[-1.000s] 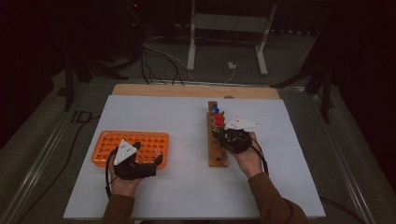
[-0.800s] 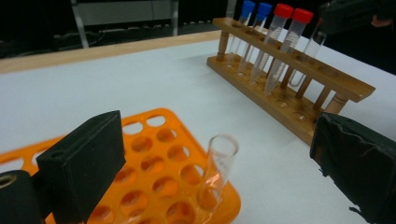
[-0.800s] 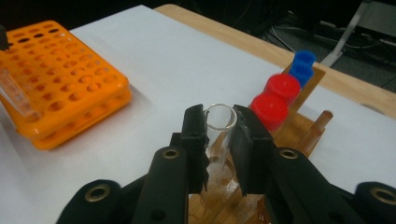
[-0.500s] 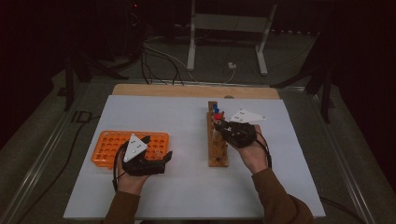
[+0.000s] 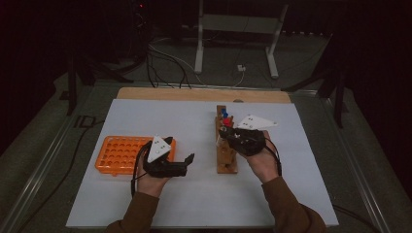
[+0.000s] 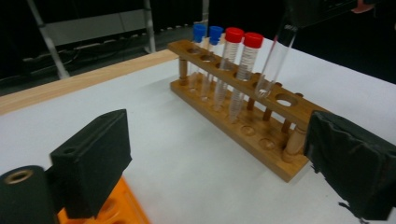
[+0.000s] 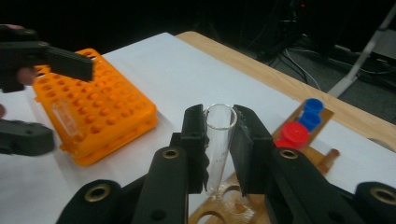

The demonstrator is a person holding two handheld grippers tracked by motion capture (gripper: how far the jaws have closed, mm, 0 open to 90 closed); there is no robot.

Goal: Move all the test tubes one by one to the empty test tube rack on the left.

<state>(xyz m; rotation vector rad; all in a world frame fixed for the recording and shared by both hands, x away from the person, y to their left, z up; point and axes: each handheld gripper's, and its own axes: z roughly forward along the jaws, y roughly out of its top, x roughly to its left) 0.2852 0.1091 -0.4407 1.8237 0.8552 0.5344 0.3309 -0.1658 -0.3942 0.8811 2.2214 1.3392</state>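
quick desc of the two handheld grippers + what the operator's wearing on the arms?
Both are black. The left gripper and the right gripper each carry a pale three-cornered plate on top with small dots on it, and a thin black cable looping past the wrist. In the gripper views the jaws are blocky black pads on arms with brass-ringed holes. The person's sleeves are brown.

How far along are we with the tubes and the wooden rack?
Done: four capped tubes, two blue and two red, stand in the wooden rack. In hand: the right gripper is shut on an uncapped tube, its lower end at a rack hole. The left gripper is open with nothing between its fingers, beside the orange rack, where one clear tube lies. Left: several wooden-rack holes are unfilled.
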